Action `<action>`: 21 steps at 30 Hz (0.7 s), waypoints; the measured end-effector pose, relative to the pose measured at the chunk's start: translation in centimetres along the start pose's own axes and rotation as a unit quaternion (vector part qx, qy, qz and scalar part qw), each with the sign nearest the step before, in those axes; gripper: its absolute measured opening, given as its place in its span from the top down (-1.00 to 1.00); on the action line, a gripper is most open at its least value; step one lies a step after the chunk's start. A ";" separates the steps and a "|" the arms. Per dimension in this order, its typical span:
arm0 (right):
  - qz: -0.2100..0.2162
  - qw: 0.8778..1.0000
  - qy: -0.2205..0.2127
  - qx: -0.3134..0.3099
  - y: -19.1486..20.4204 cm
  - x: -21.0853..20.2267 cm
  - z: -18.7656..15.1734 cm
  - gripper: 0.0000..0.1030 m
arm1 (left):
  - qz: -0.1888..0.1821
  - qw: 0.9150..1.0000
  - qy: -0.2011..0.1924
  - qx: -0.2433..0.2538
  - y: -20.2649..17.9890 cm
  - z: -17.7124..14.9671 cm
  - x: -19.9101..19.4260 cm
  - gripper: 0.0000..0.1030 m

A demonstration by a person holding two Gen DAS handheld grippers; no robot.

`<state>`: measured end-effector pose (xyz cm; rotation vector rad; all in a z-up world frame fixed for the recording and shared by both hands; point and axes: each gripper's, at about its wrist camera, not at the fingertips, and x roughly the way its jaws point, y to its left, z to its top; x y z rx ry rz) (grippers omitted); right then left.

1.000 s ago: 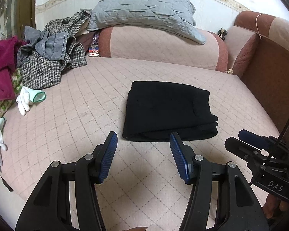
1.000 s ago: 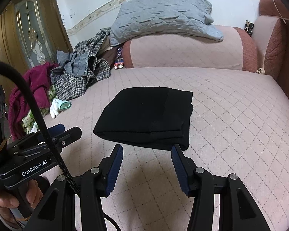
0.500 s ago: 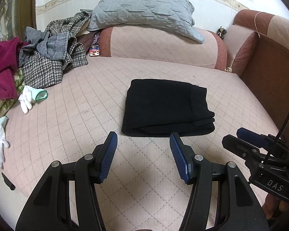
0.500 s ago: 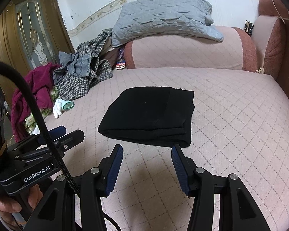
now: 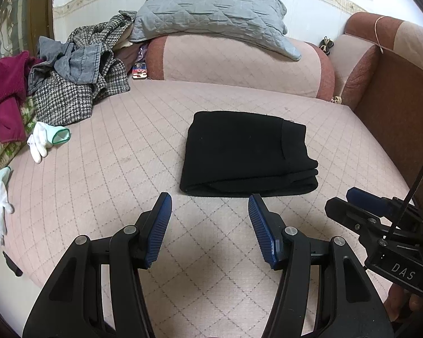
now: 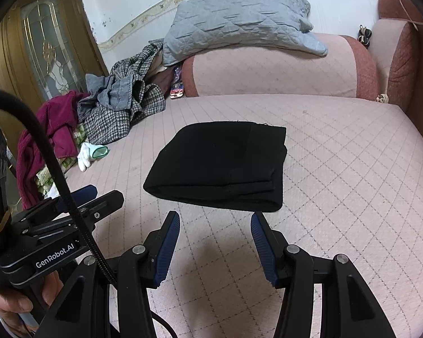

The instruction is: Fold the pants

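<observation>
Two grippers: both hover above the near edge of the bed, nothing in either.
Left gripper (image 5: 210, 226): fingers apart, blue pads bare; the pants lie just beyond its tips, toward 12 o'clock.
Right gripper (image 6: 215, 243): fingers apart and bare too; the pants sit at 12 o'clock from its tips. In the left wrist view it shows at 3 o'clock, side on.
Pants (image 5: 246, 155): a black, compact, roughly square bundle lying flat on the pink quilted bed (image 5: 127, 169), near the middle of the bed, touching neither gripper. Several layers show along the near edge, one stacked on another.
Step in hand: the folding looks done or nearly so; the grippers stand clear with the bundle resting by itself.
Doubt: the black cloth swallows detail, so whether the top layer lies smooth or a leg end pokes out at the right corner is hard to tell.
Next move, if any: it would call for no more than a light press or a tuck of the right-hand corner at 2 o'clock, where the layers step out unevenly; otherwise drawing both hands back.
Care needed: a grip on the near edge should take all layers together, or the stack would slide apart.
Clutter: a heap of clothes (image 5: 79, 84) at 10 o'clock and a white glove (image 5: 46, 139) at 9 o'clock lie well apart from the pants and need no handling.
</observation>
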<state>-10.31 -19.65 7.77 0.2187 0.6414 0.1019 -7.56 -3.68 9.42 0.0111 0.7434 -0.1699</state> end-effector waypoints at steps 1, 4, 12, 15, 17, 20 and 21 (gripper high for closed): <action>0.000 1.000 0.000 0.000 0.1 0.0 0.0 0.02 | -0.001 1.000 0.001 0.000 0.1 0.0 0.1 -0.10; 0.001 1.000 0.004 -0.003 0.0 0.2 -0.1 0.02 | 0.000 1.000 0.003 -0.001 0.1 0.0 0.2 -0.10; 0.002 1.000 0.006 0.002 -0.1 0.4 -0.4 0.02 | 0.000 1.000 0.002 -0.007 0.2 -0.3 0.5 -0.10; 0.003 1.000 0.008 0.003 -0.3 0.4 -0.5 0.02 | -0.006 1.000 -0.002 -0.002 0.1 -0.5 0.6 -0.10; 0.002 1.000 0.011 0.003 -0.5 0.4 -0.6 0.02 | -0.006 1.000 0.000 0.006 -0.2 -0.8 0.6 -0.10; 0.000 1.000 0.013 0.004 -0.8 0.4 -0.8 0.02 | -0.014 1.000 0.013 0.004 -0.6 -1.0 0.8 -0.10; -0.002 1.000 0.013 0.005 -1.0 0.4 -0.8 0.02 | -0.015 1.000 0.019 0.000 -0.7 -1.1 0.8 -0.10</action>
